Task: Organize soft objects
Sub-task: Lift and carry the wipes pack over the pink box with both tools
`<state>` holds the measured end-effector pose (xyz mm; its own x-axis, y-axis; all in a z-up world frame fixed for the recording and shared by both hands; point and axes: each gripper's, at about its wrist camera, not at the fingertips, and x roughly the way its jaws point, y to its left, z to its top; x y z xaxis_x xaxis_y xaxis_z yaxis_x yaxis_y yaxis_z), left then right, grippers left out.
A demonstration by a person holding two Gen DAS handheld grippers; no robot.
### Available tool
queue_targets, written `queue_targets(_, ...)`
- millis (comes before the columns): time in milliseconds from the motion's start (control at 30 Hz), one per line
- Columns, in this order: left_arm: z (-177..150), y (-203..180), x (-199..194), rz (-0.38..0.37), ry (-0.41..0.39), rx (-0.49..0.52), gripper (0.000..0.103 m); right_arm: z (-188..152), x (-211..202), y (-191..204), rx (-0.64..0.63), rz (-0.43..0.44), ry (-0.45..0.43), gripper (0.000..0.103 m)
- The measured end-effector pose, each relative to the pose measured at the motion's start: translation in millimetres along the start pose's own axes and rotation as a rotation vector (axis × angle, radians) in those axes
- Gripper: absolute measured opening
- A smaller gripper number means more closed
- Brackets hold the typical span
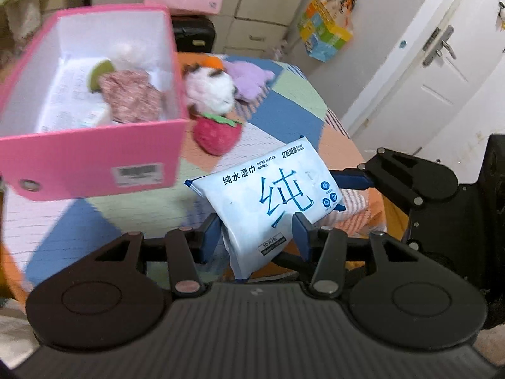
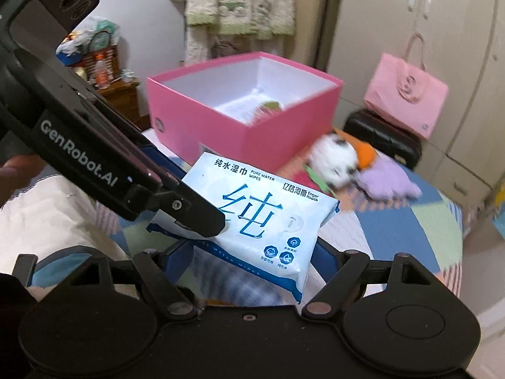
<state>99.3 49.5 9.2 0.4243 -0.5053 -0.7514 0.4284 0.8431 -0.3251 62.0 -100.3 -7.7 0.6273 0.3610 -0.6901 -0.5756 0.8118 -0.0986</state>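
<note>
Your wipes pack (image 1: 268, 199) sits tilted in the air just short of the pink box (image 1: 94, 154), long axis slanting up-right, with both your left gripper (image 1: 257, 237) and right gripper (image 2: 249, 252) clamped on it.

Bedroom: quilted bed (image 1: 284, 107), wardrobe (image 2: 410, 31)

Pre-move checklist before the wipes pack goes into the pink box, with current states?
1. Left hand-held gripper clamps the wet wipes pack: ok.
2. Right hand-held gripper on the pack: cannot tell; its fingers flank the pack's end, contact unclear.
3. Pack clear of the patchwork cover: ok, it looks lifted.
4. Pink box open: ok.
5. Room inside the box: ok, white floor shows beside the patterned cloth.
6. Plush toys outside the box: ok.
</note>
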Motion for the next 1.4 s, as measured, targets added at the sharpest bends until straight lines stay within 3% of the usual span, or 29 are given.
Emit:
queue_targets(267,-0.9,28.5,-40.8,0.052,-0.042,0.016,0.047,40.1,7.4,30.0,-0.091,0.035,-0.021,0.085)
queue_targets(467,11.9,48.1,-55.5,0.067,-0.094,0.023,0.047,69.5,15.4,45.6,-0.153,-0.005,-0.027,0.085)
queue_targets(733,44.4,78.4,-60.9,0.070,-0.170,0.038,0.047,103.5,31.7,33.8,-0.105,-0.011,-0.088,0.086)
queue_targets(967,81.4,122.6,-45.9,0.118,-0.221,-0.018,0.047,137.6,64.3,2.7,-0.059,0.103,-0.159,0.086)
queue_targets(1100,94.6,151.3,-25.8,0.092,-0.201,-0.101,0.047,151.3,86.1,-17.2,-0.040,0.156,-0.164,0.079)
queue_targets(1167,98.3,158.3,-18.9,0.144,-0.201,-0.116,0.047,155.2,98.0,-22.7,-0.029,0.172,-0.151,0.060)
queue_targets(1400,107.4,166.6,3.2,0.212,-0.178,-0.101,0.047,163.2,133.0,-40.8,0.023,0.186,-0.104,0.045)
